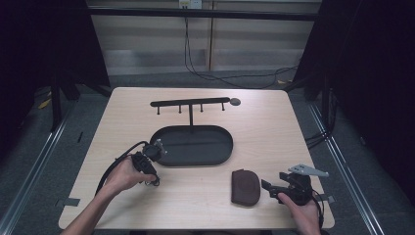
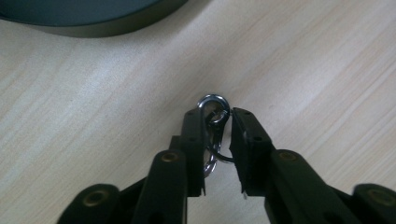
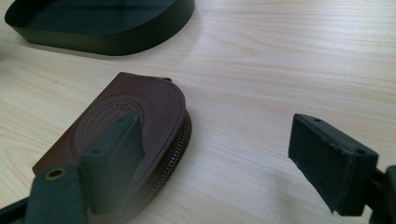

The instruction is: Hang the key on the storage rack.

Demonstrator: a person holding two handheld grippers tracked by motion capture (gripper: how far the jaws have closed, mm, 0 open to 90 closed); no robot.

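Over the wooden table [image 1: 274, 127], the left gripper [image 2: 217, 122] pinches a small metal clip and ring [image 2: 214, 112] just beside the black oval tray [image 1: 222, 154], while the right gripper [image 3: 219, 154] hangs wide open, one jaw over the brown leather pouch [image 3: 140, 105].

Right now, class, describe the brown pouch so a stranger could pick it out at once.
Start at the wooden table and find the black oval tray at its middle. Just nearer the person, right of the tray, lies the pouch, beside the right claw. It is the one brown leather thing there, round-ended, zipped and stamped with a circle.
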